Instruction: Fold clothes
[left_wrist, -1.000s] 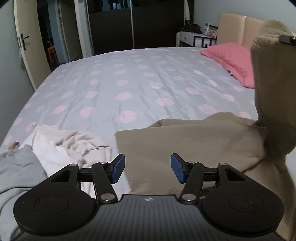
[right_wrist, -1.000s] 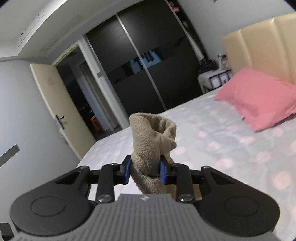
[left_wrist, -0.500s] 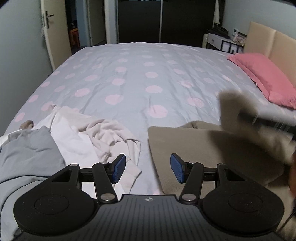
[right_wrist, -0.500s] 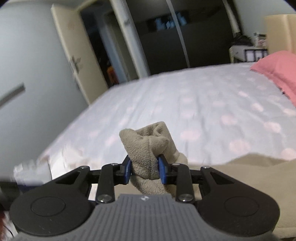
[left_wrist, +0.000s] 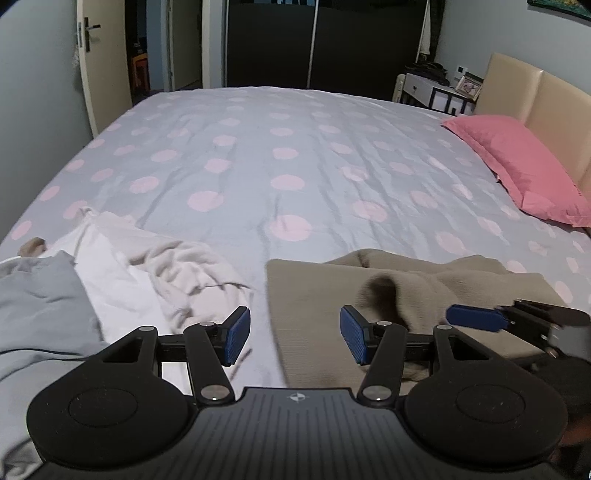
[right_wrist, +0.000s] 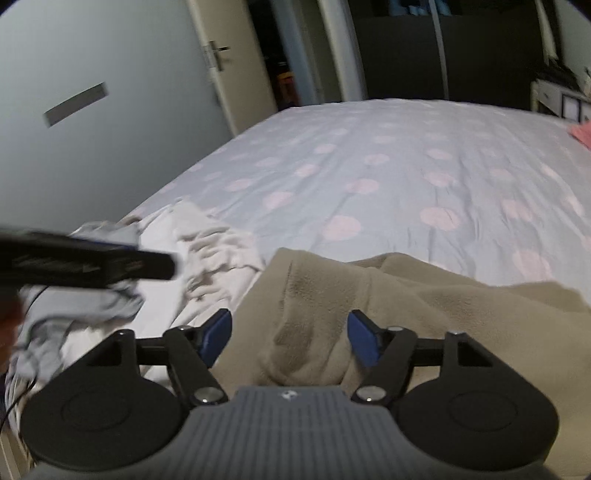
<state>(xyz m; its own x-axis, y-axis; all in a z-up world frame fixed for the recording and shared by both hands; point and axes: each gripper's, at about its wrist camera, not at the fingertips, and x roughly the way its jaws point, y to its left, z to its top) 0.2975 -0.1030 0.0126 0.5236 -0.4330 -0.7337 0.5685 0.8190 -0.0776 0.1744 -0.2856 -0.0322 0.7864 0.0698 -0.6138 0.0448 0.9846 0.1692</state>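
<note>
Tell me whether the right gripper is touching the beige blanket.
Cannot tell. In the right wrist view the right gripper is open with a fold of the beige blanket between its pads; no clear contact or gap shows.

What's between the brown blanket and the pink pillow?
Only bare spotted bedsheet lies between the brown blanket and the pink pillow, seen in the left wrist view.

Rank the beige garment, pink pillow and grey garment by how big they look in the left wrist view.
1. Beige garment, largest.
2-3. Pink pillow and grey garment look alike; the grey one is nearer and cut off, so I can't rank them.
</note>
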